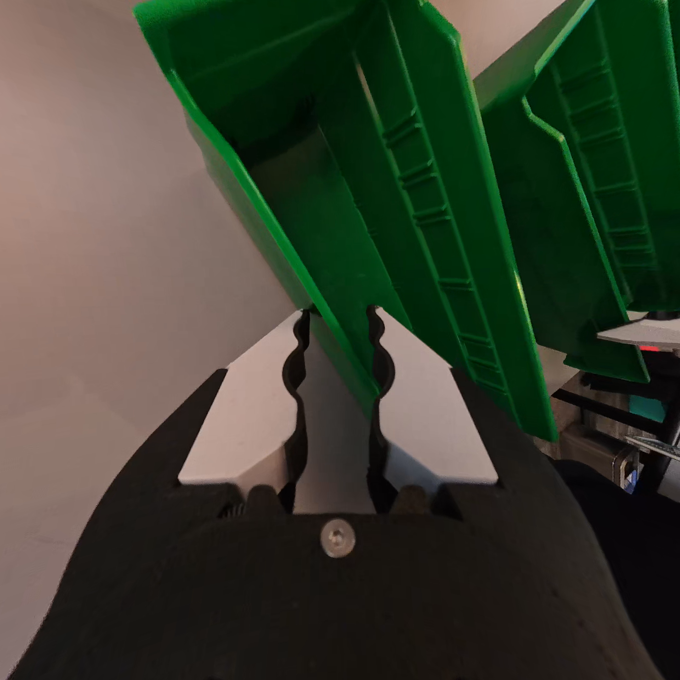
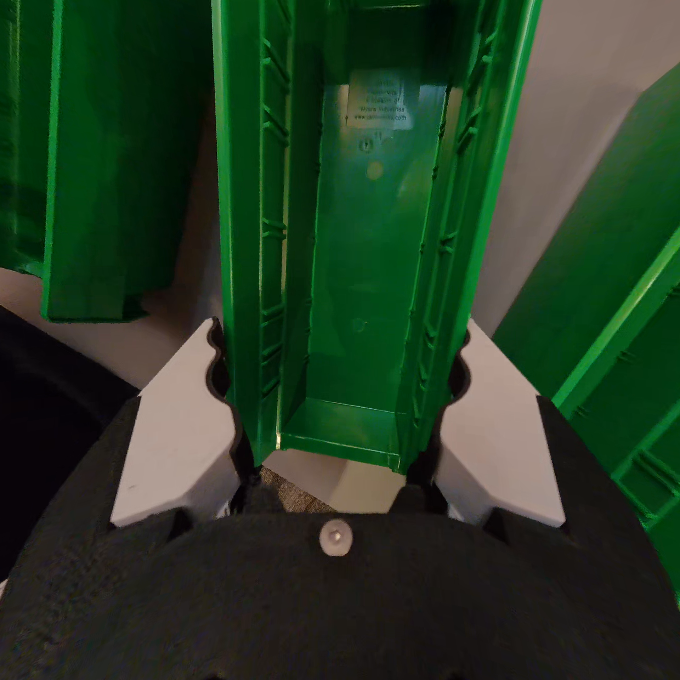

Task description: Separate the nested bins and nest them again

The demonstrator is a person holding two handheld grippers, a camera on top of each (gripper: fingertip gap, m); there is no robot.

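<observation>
Green plastic fills both wrist views. The left gripper (image 1: pixel 340 312) pinches one side wall of a long green bin (image 1: pixel 331 176), its two wavy black pads (image 1: pixel 300 353) closed on the wall's edge near the bin's close end. That bin is tilted and lifted, its open inside facing the camera, with a pale wall behind it. To the right of this bin, apart from it, a second green bin (image 1: pixel 588 165) shows its ribbed side.

The right gripper (image 2: pixel 340 342) clamps across the full width of a narrow green bin (image 2: pixel 368 257), one pad on each outer side wall near the close end. This narrow bin points straight away from the camera, and a pale sticker (image 2: pixel 382 99) sits on its floor toward the far end. Left of the narrow bin hangs another green bin (image 2: pixel 106 165); right of it, a further green bin (image 2: pixel 607 331) slants across the corner.
</observation>
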